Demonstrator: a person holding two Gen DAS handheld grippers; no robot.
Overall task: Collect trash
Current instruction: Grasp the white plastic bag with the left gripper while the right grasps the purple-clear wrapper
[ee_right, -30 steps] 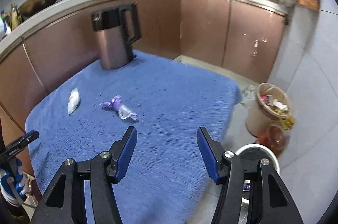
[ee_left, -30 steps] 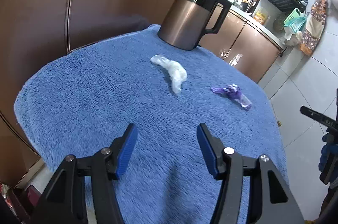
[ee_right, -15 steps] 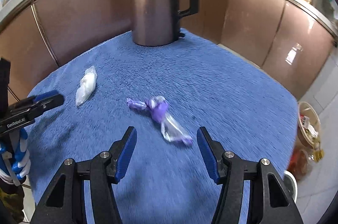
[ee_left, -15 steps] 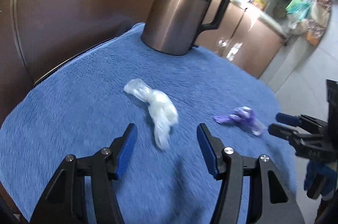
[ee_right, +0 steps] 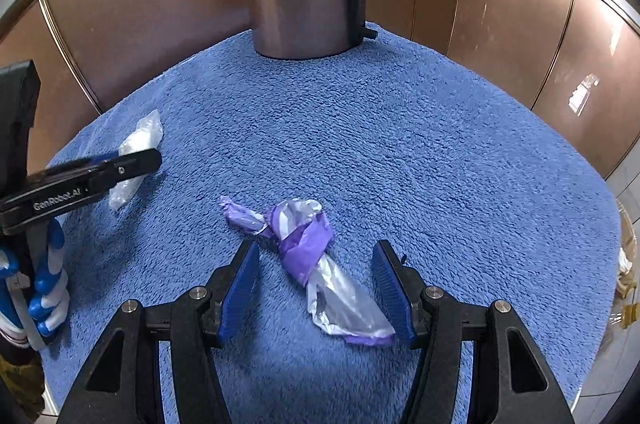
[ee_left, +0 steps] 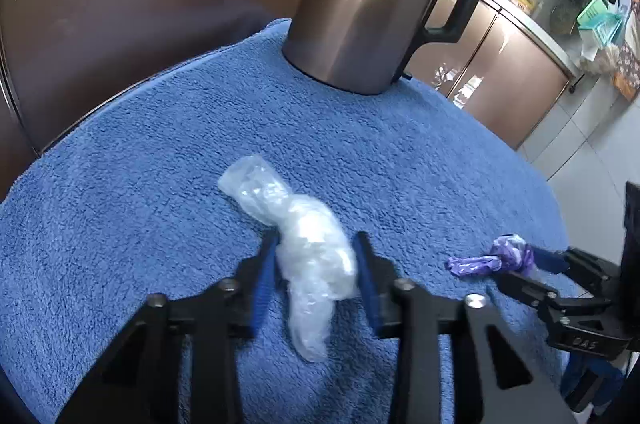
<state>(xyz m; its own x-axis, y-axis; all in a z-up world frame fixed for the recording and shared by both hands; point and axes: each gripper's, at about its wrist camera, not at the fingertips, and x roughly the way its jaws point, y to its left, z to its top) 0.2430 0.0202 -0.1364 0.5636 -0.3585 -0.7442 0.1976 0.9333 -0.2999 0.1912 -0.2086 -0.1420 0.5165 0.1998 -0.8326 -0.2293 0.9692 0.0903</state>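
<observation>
A crumpled clear plastic wrapper [ee_left: 312,248] lies on the blue towel [ee_left: 160,184]. My left gripper [ee_left: 316,240] is closing on it, and its blue pads meet the wad's two sides. From the right wrist view the same wrapper [ee_right: 140,140] shows behind the left gripper [ee_right: 136,162]. A purple and silver wrapper [ee_right: 304,244] lies between the jaws of my right gripper [ee_right: 316,256], which stands open with its pads off the wrapper. In the left wrist view, the right gripper [ee_left: 532,264] sits at the purple wrapper [ee_left: 508,256].
A tall metal kettle [ee_left: 360,12] with a black handle stands at the towel's far edge, against brown cabinet doors [ee_right: 500,4]. A gloved hand [ee_right: 48,284] holds the left gripper. A bin's rim [ee_right: 626,264] shows beyond the towel's right edge.
Both grippers moved forward and down over the towel. The left jaws narrowed around the clear wrapper. The purple wrapper now lies between the right jaws.
</observation>
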